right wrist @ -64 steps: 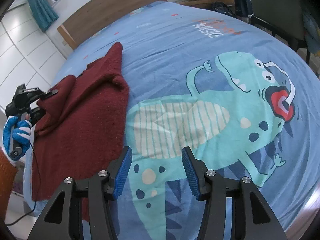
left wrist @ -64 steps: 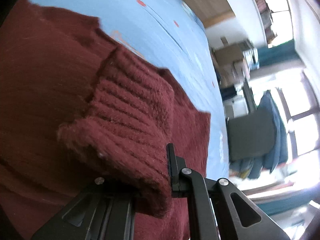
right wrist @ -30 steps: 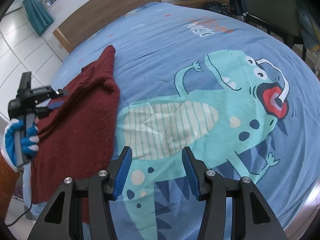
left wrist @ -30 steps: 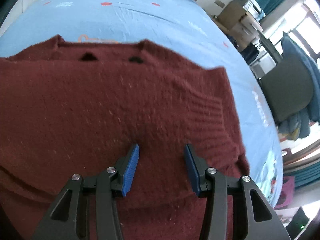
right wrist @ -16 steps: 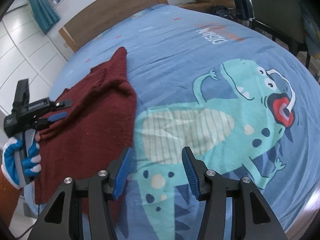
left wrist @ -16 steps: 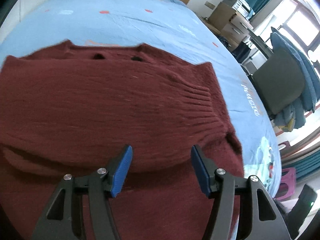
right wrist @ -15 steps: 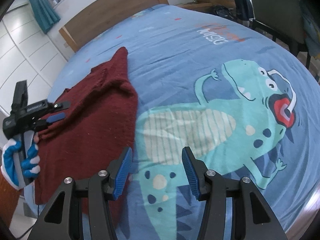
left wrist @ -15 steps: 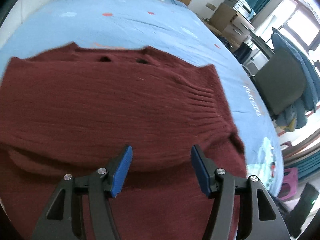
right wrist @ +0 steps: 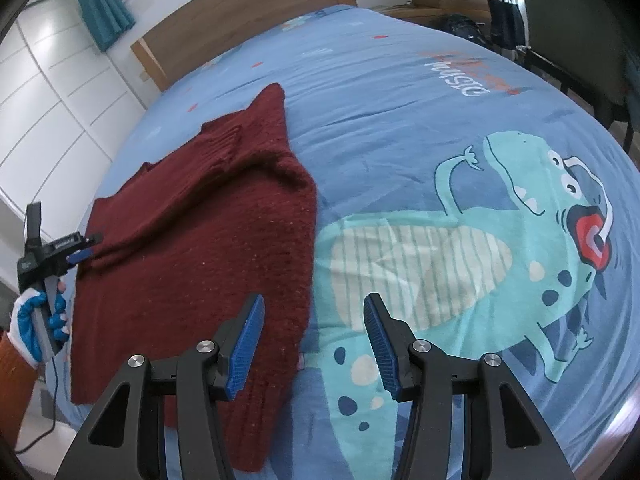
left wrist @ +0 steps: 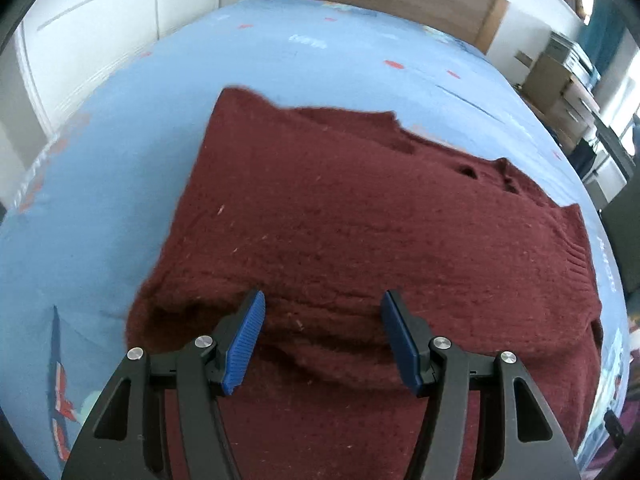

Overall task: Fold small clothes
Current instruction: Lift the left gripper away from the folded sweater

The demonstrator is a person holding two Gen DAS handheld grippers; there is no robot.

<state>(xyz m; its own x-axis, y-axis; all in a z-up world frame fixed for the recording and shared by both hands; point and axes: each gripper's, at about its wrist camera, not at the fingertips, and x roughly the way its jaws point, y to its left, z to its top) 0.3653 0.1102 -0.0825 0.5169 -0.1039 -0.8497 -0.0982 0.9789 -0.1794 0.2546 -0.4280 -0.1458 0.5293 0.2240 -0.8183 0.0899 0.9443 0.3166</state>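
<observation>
A dark red knitted sweater [left wrist: 360, 216] lies on the blue bed cover, with one sleeve folded across its body. It also shows in the right wrist view [right wrist: 208, 248], left of the dinosaur print. My left gripper [left wrist: 322, 340] is open and empty, just above the sweater's near side; it also shows at the far left of the right wrist view [right wrist: 82, 250], at the sweater's edge. My right gripper [right wrist: 314, 344] is open and empty, above the sweater's right edge, apart from the cloth.
The bed cover [right wrist: 460, 128] carries a large teal dinosaur print [right wrist: 500, 240]. A wooden headboard [right wrist: 240, 20] and white wardrobe doors [right wrist: 52, 92] stand behind. A dark chair [right wrist: 572, 20] and drawers stand at the right of the bed.
My left gripper let go of the sleeve cuff, opened and drew back and to the left over the sweater. The sleeve now lies folded across the body. My right gripper moved slightly towards the sweater.
</observation>
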